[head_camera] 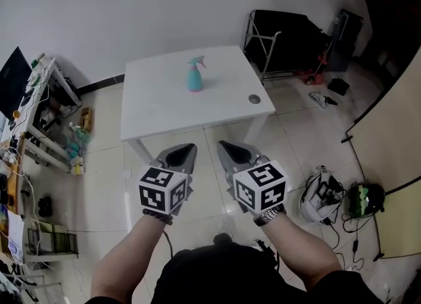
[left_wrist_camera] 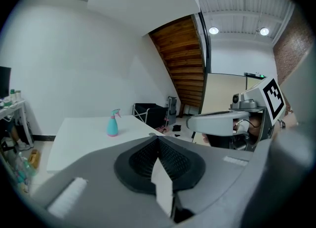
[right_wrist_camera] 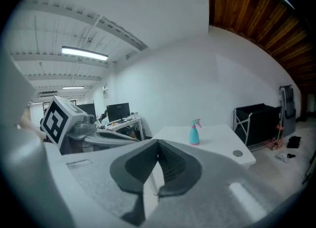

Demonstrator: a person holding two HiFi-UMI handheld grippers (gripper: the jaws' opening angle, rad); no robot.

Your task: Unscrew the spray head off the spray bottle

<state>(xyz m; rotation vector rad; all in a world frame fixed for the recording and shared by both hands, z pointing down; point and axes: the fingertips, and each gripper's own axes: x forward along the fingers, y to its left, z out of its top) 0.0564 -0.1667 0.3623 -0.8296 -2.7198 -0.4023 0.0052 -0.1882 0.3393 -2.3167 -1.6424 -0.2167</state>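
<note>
Both grippers were closest, held side by side. The left gripper [head_camera: 186,148] and the right gripper [head_camera: 225,146] each had jaws shut tight with nothing between them. The small teal plastic spray bottle [head_camera: 194,80] stood upright near the middle of the white square table [head_camera: 158,108], well ahead of both grippers. Its pink spray head [head_camera: 198,63] was on top, not yet unscrewed. The bottle looked light and smooth, so it would likely tip or spin easily. One gripper should hold its wide body, the other the collar under the trigger. Its sides hid whether any water was inside. A round grey cap [head_camera: 254,99] sat near the table's corner.
</note>
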